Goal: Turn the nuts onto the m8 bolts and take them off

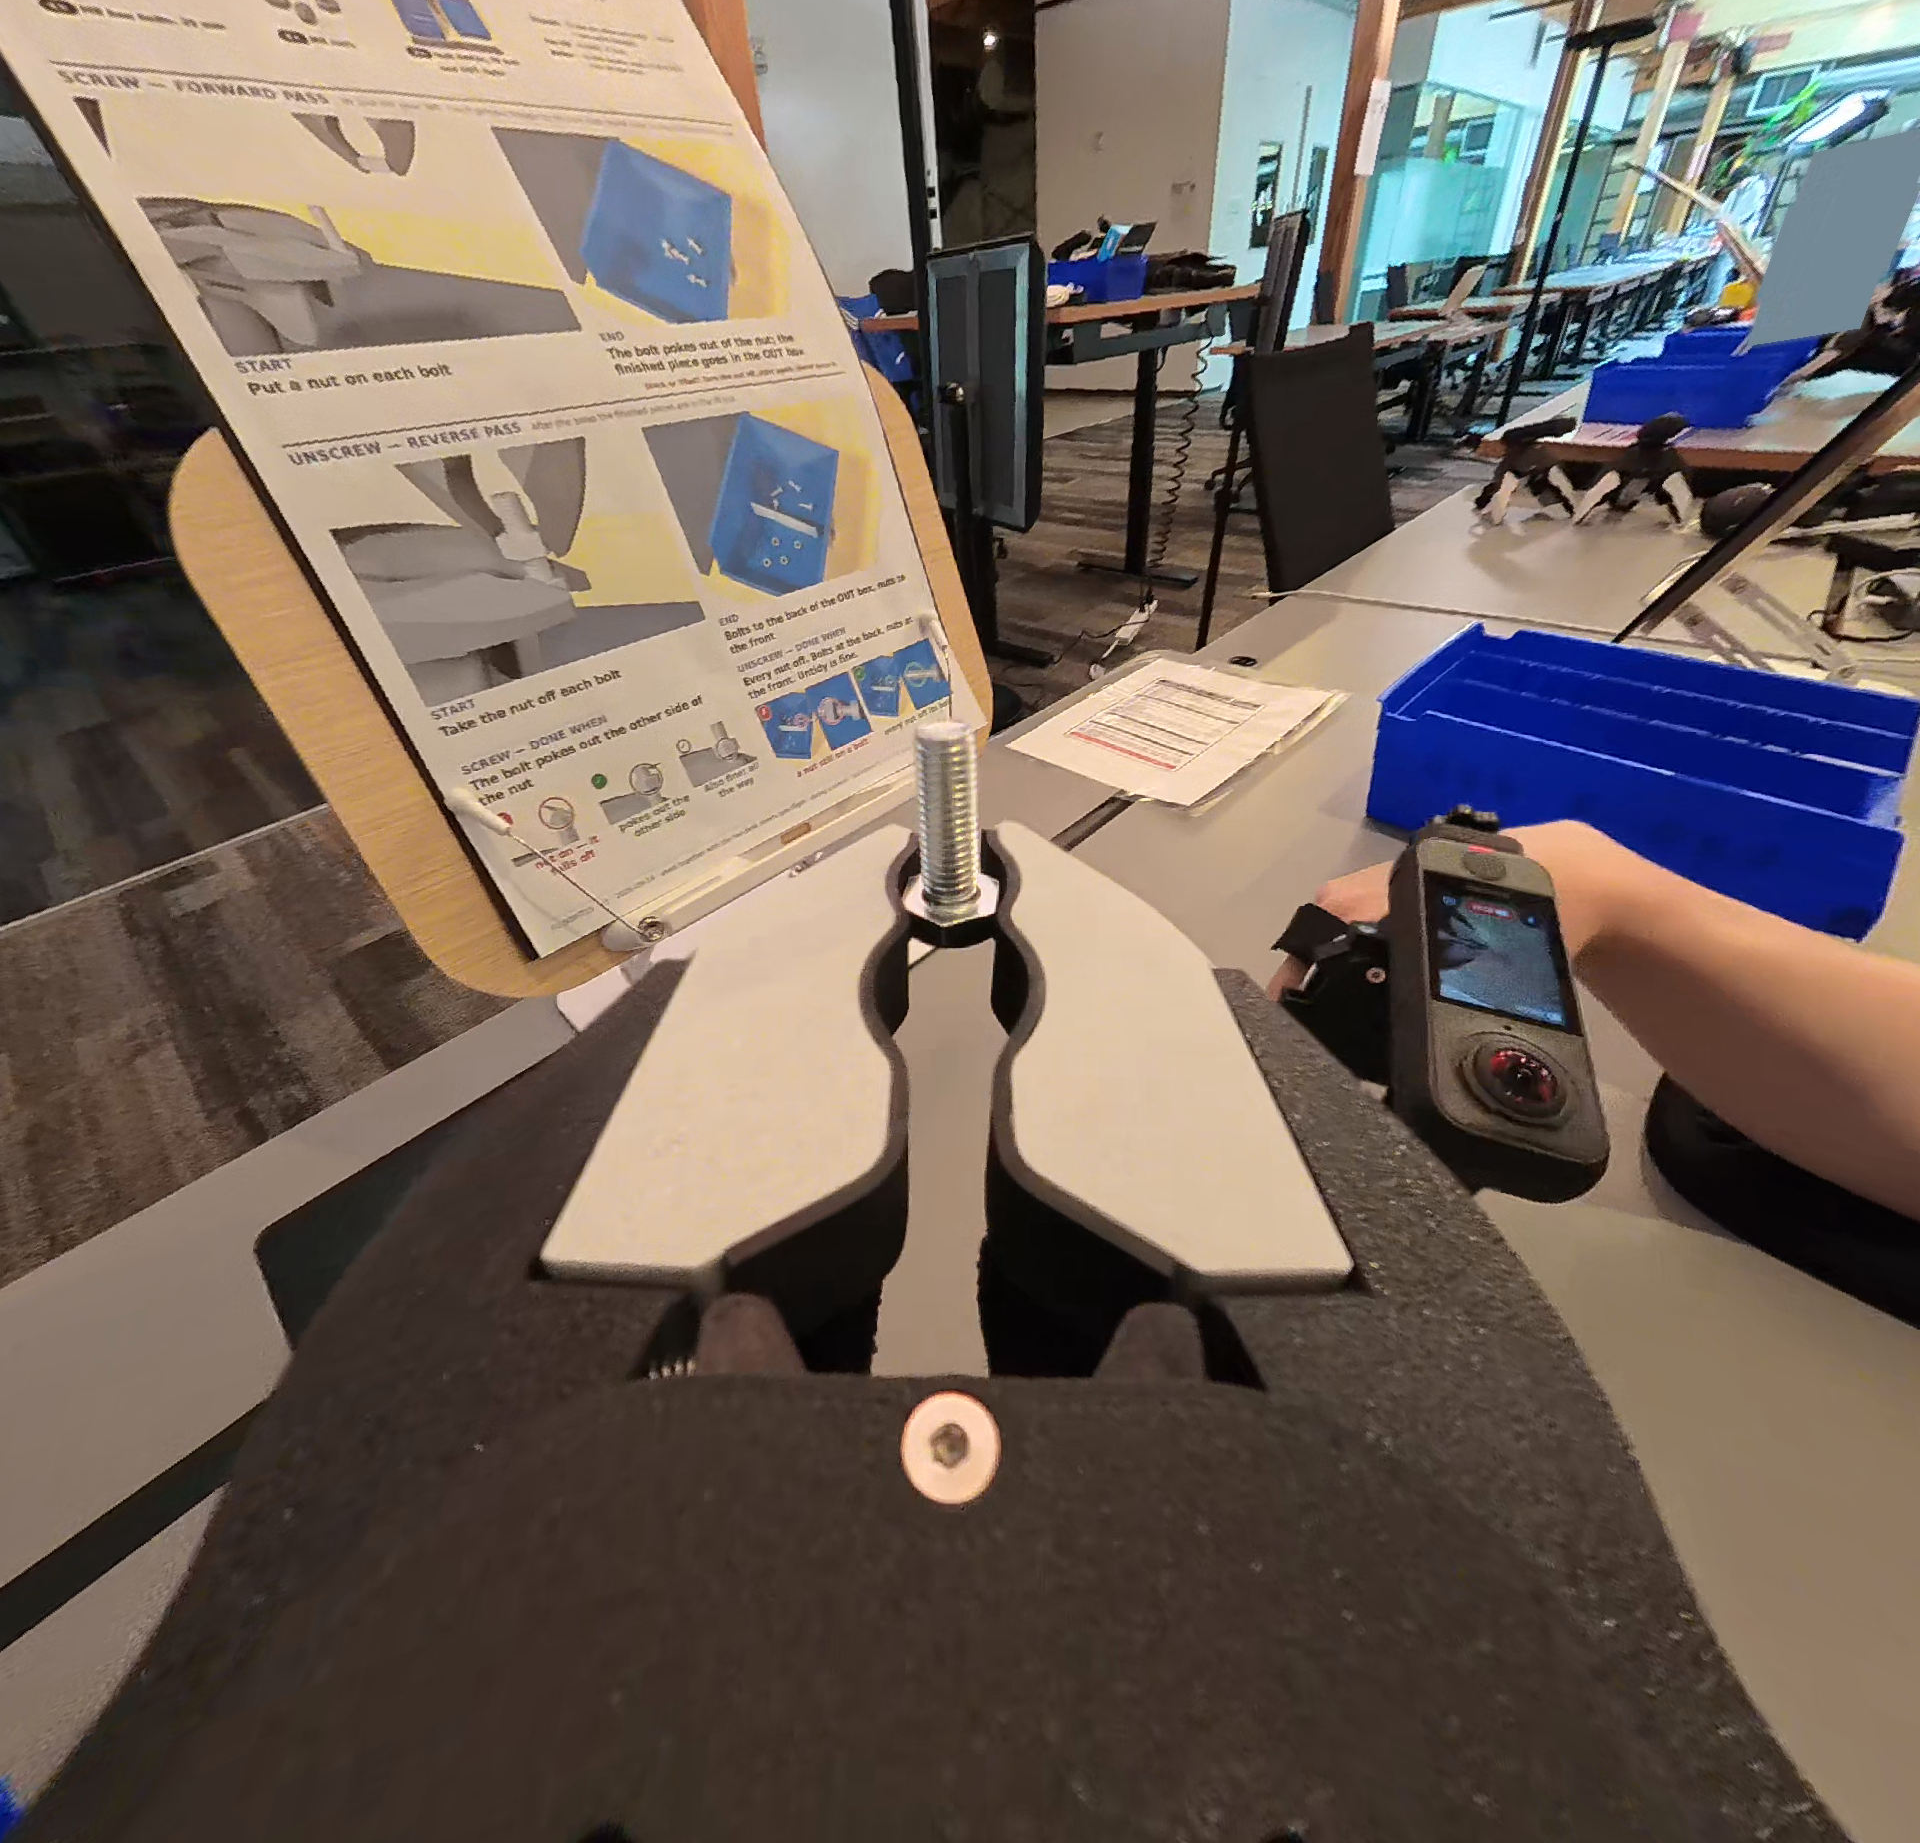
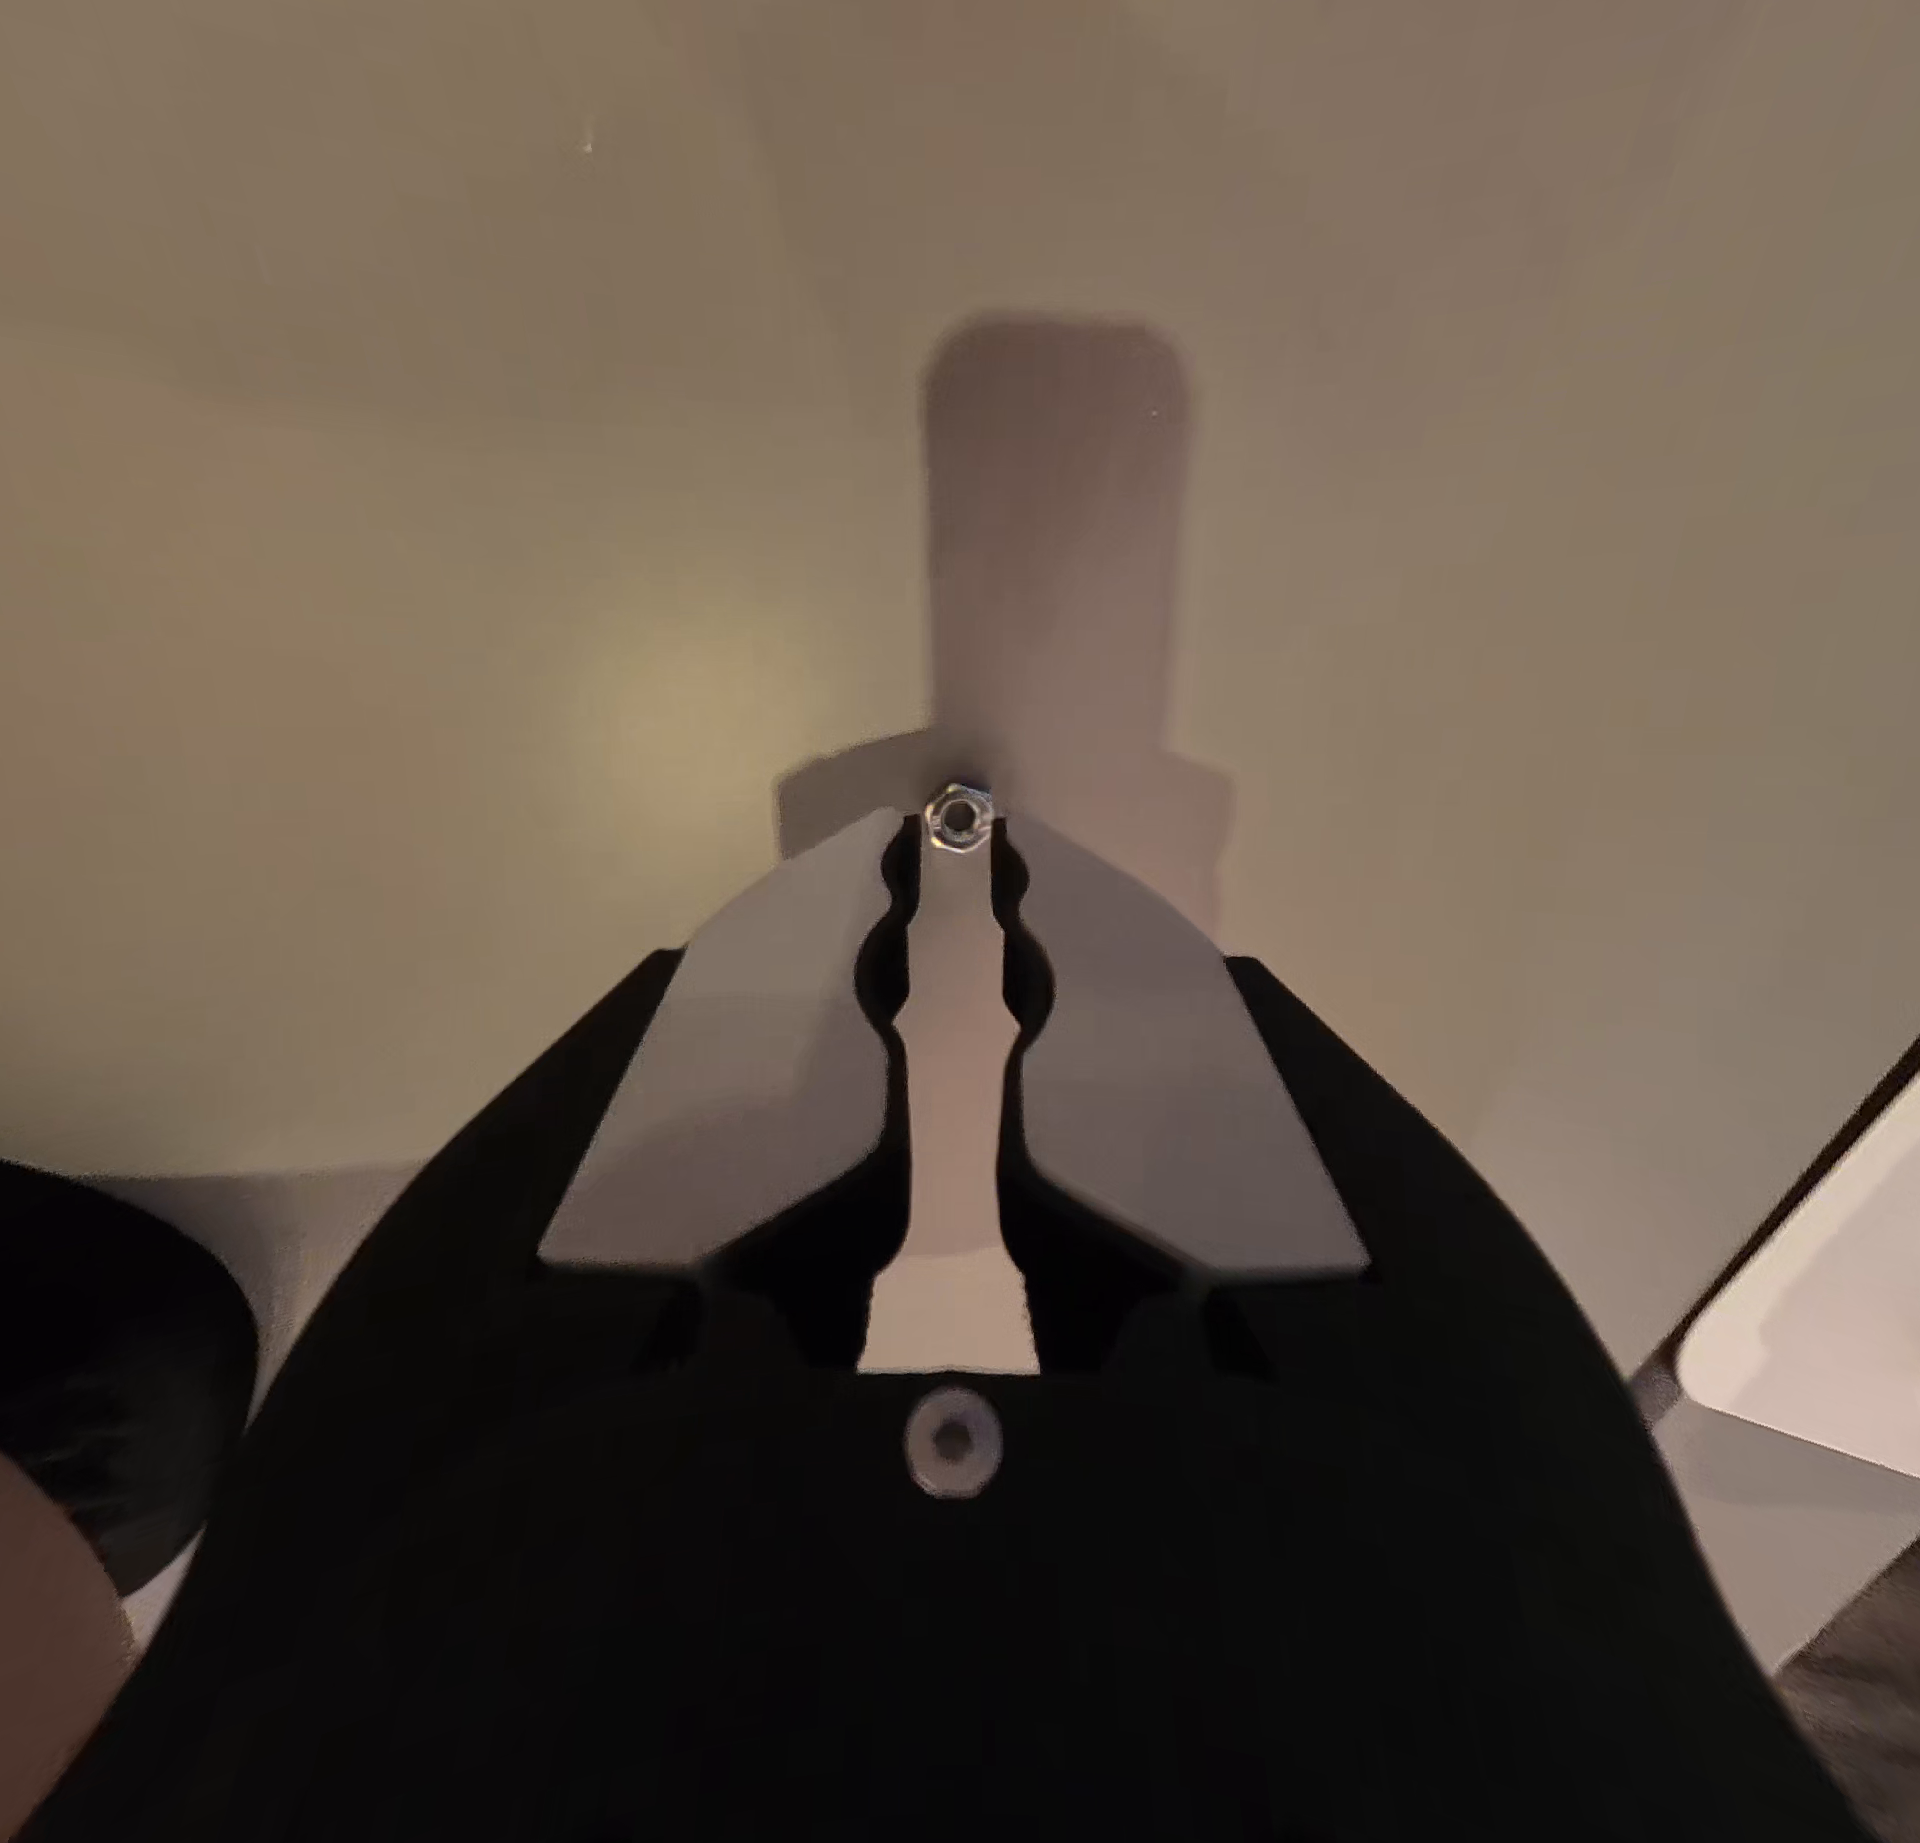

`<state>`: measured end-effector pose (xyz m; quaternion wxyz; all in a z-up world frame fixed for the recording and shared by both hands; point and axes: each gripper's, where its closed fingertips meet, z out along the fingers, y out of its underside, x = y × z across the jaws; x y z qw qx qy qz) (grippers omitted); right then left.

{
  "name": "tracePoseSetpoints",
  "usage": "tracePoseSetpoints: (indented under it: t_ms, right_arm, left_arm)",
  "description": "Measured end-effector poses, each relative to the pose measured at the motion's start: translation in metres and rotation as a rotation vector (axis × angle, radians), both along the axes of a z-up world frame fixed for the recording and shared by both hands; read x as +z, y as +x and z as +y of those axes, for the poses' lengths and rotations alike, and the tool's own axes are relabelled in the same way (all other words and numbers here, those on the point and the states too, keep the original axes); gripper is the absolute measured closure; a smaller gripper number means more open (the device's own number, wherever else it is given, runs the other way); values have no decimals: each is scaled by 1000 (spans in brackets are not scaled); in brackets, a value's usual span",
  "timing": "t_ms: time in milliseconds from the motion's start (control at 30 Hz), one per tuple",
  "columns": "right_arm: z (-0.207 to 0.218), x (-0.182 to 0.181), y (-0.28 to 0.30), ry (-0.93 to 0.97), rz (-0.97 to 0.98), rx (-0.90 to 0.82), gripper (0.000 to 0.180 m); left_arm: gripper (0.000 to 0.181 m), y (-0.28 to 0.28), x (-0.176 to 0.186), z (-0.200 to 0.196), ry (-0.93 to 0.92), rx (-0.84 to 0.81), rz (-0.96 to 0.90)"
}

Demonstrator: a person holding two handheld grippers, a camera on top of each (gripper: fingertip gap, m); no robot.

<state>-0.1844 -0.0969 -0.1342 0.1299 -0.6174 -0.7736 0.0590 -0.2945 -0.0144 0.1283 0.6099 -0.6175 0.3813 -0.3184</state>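
Observation:
My left gripper (image 1: 948, 851) is shut on a silver M8 bolt (image 1: 945, 801). It clamps the hex head in the notch near the fingertips, and the threaded shaft stands upright with no nut on it. My right gripper (image 2: 958, 837) points down at the grey table (image 2: 520, 443), its fingertips closed on either side of a small silver hex nut (image 2: 958, 819) that lies flat on the surface. In the left wrist view the right gripper's body with its camera (image 1: 1496, 1004) and the hand holding it sit low on the table to the right.
A tilted wooden board with an instruction sheet (image 1: 520, 443) stands close behind the bolt. A blue bin (image 1: 1642, 744) and a printed paper (image 1: 1174, 723) lie on the table at the right. A black round object (image 2: 104, 1378) and a white base (image 2: 1818, 1274) flank the right gripper.

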Motion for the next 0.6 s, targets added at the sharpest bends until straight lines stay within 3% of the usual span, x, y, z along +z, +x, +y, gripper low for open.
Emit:
tracePoseSetpoints:
  t_ms: [33, 267, 600]
  right_arm:
    - [0, 1, -1, 2, -6, 9, 167]
    - [3, -5, -2, 22, -86, 54, 154]
    - [6, -23, 1, 0, -144, 69, 159]
  left_arm:
    - [170, 0, 0, 0, -4, -5, -5]
    - [170, 3, -5, 2, -24, -22, 1]
    - [170, 11, -9, 0, -30, -42, 28]
